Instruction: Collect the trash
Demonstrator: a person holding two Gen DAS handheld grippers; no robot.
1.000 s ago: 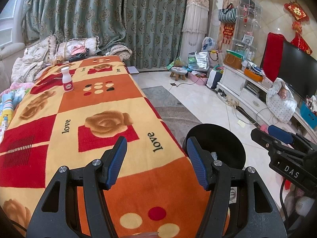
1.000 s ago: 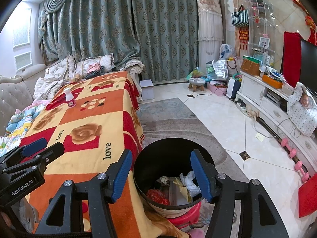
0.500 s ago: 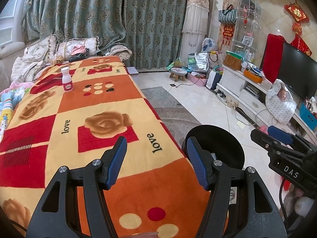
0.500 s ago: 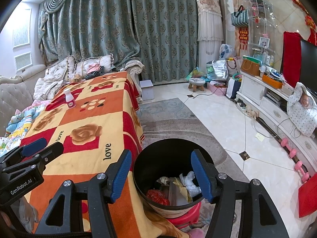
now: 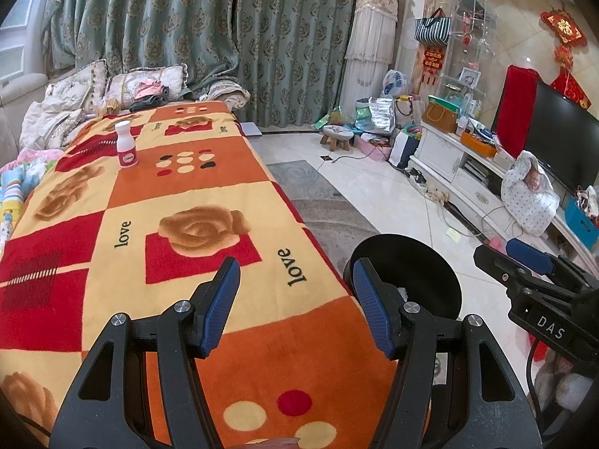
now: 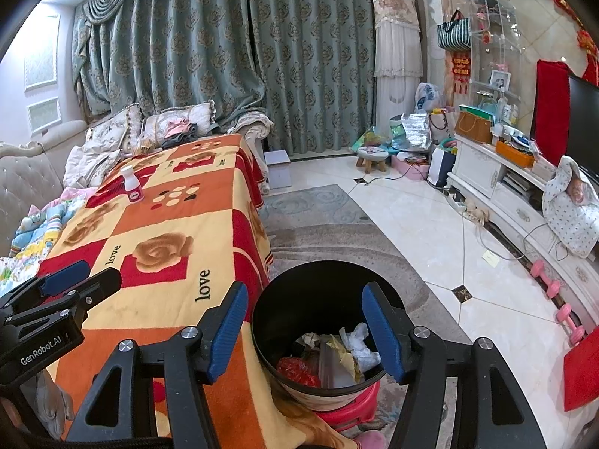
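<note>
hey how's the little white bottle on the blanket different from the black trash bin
The white bottle stands far off on the blanket; the black bin sits on the floor at the blanket's near corner. The bottle is small, pale and capped; the bin is much larger, dark and open-topped. The bin holds crumpled trash; the bottle's contents can't be seen. Both stand upright.

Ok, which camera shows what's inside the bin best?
The right wrist view: it looks down into the bin, showing crumpled paper and a red wrapper at the bottom. The left wrist view catches only its dark rim and inside wall, partly behind a finger.
</note>
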